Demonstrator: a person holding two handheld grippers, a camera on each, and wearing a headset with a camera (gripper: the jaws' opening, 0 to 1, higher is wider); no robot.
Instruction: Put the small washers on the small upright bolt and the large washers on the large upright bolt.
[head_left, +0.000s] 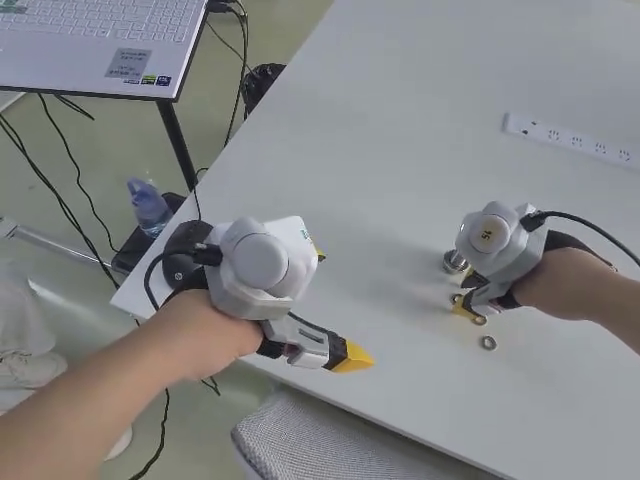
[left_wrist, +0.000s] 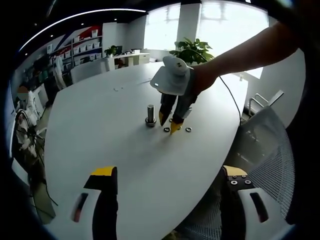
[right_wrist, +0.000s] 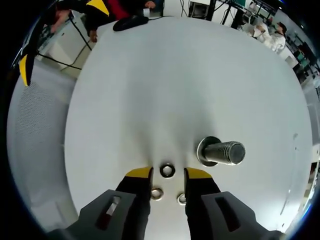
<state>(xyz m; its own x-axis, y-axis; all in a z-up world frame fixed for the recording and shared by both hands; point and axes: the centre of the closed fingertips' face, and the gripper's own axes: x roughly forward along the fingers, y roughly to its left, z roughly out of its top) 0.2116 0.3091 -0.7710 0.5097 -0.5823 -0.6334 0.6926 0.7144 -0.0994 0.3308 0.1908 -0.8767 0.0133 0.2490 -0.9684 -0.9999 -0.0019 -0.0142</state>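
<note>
One steel bolt (head_left: 455, 262) (right_wrist: 223, 152) (left_wrist: 150, 115) stands upright on the white table (head_left: 400, 130), with a wide ring at its base. My right gripper (head_left: 467, 312) (right_wrist: 167, 174) (left_wrist: 170, 126) points down at the table just beside the bolt. It is open, with its yellow tips on either side of a small washer (right_wrist: 167, 170). Two more washers (right_wrist: 157, 193) (right_wrist: 181, 198) lie between its fingers farther back, and another washer (head_left: 488, 343) lies a little nearer me. My left gripper (head_left: 345, 355) (left_wrist: 169, 172) hovers wide open near the table's front edge, holding nothing.
A white power strip (head_left: 570, 140) lies at the far right of the table. A laptop (head_left: 100, 40) sits on a stand to the left, with cables and a water bottle (head_left: 148, 205) on the floor below. A grey mesh chair (head_left: 300, 440) stands at the front edge.
</note>
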